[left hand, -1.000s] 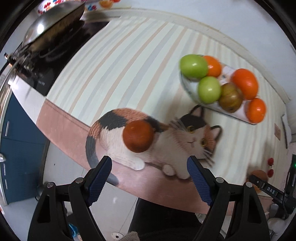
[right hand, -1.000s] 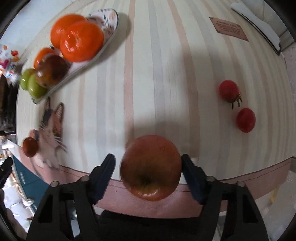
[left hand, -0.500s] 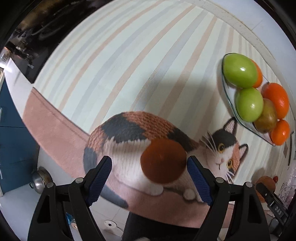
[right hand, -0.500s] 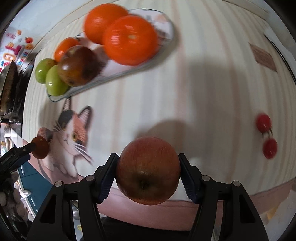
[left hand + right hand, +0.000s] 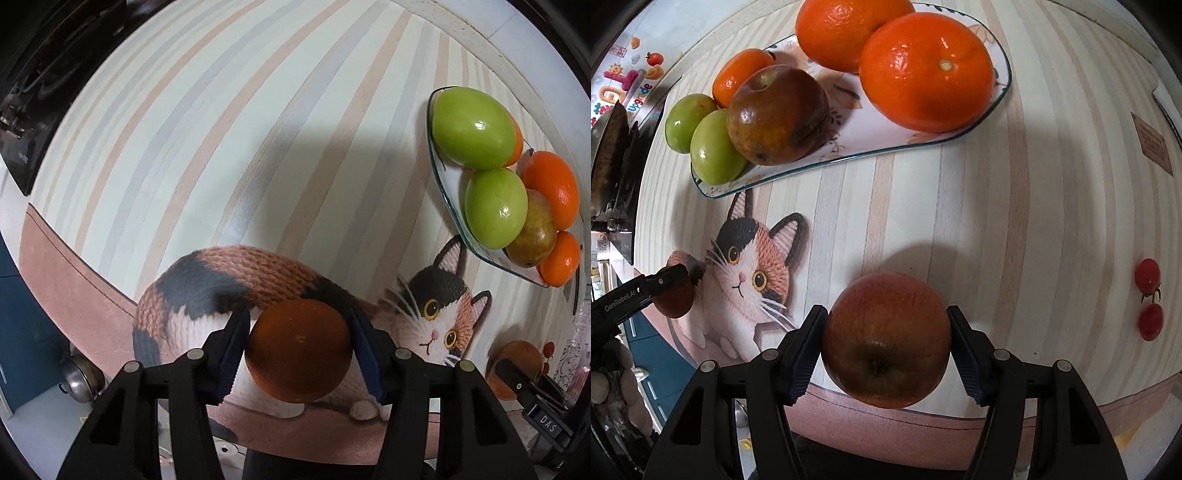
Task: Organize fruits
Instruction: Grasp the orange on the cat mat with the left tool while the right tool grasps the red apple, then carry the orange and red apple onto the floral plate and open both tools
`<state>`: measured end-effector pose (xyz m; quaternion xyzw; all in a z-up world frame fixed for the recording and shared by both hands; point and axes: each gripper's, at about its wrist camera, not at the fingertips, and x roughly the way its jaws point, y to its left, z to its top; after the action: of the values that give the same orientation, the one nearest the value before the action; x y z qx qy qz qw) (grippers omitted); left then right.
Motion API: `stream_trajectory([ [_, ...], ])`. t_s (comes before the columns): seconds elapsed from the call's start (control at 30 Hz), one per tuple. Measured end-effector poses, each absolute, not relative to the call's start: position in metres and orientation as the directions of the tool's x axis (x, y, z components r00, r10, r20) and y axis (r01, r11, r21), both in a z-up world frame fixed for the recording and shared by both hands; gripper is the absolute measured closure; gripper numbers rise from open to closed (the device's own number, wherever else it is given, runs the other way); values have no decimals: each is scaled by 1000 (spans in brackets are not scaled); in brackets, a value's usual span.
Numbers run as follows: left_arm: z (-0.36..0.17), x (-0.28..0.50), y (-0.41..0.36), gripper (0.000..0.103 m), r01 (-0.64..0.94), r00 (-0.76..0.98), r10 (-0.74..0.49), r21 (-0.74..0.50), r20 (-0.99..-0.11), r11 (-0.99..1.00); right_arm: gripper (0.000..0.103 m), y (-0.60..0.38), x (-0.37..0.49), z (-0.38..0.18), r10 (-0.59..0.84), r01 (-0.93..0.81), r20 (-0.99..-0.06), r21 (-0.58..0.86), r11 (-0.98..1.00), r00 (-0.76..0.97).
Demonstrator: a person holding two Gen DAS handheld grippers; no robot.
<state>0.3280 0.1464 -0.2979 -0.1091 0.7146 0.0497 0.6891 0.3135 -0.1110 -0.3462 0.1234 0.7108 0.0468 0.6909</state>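
since a second ago my left gripper (image 5: 297, 349) has dropped around the brown fruit (image 5: 298, 350); jaws closing, fruit centred between them. right gripper (image 5: 886, 347) pinches the apple (image 5: 886, 339); squeeze gently, lift straight.

left hand-held gripper (image 5: 299, 354): lowered, jaws closing around brown fruit (image 5: 298, 350) | right: neared plate (image 5: 960, 137)

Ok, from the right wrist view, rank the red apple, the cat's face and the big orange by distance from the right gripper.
1. Red apple, between the right gripper pads.
2. Cat's face, printed on the mat, to the left.
3. Big orange, on the plate at the top.
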Motion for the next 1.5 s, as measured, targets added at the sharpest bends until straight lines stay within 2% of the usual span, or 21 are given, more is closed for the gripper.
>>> stream_trajectory([
  [0.57,-294,328,131,52,-170,20,-52,-55,-998,984,36,-117,312,-333,256,105,-966,257,961,24],
  [0.83,-220,331,101,52,-81,116,-139,-149,-983,986,36,-140,318,-285,330,135,-937,344,929,112],
  [1.07,-172,391,41,52,57,149,-271,-265,-951,962,36,-186,361,-237,353,198,-904,403,894,242],
  [1.23,-185,436,7,52,121,109,-263,-250,-959,961,36,-215,412,-243,320,258,-908,388,884,269],
  [1.5,-227,461,-7,52,141,26,-215,-209,-976,968,36,-222,463,-287,286,328,-933,346,879,218],
])
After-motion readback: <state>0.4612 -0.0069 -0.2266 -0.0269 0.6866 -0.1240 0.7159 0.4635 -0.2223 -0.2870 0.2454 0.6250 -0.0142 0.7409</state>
